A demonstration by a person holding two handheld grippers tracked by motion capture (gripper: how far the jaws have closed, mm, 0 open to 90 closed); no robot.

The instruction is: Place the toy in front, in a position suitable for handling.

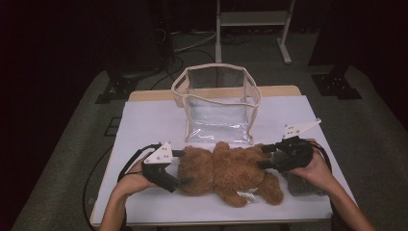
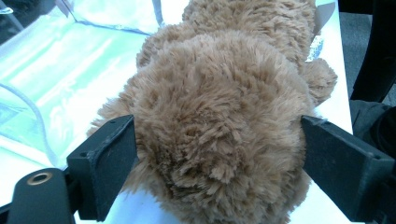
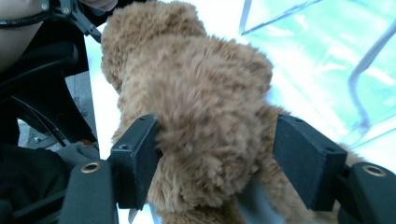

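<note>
The brown teddy bear [image 1: 226, 171] lies on the white table [image 1: 144, 120], between the two grippers. The left gripper [image 1: 185, 167] stands open around its head end, and the right gripper [image 1: 263, 156] open around its other end; their jaws touch the fur. Behind the bear stands a clear plastic bag [image 1: 217, 103], open at the top, with nothing inside.

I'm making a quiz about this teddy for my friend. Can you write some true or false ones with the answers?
1. The teddy bear lies on the table. True.
2. The teddy bear is inside the clear bag. False: it lies in front of the bag.
3. The clear bag stands upright. True.
4. The left gripper is at the bag's handle. False: its jaws sit either side of the bear.
5. The right gripper is at the bear too. True.
</note>
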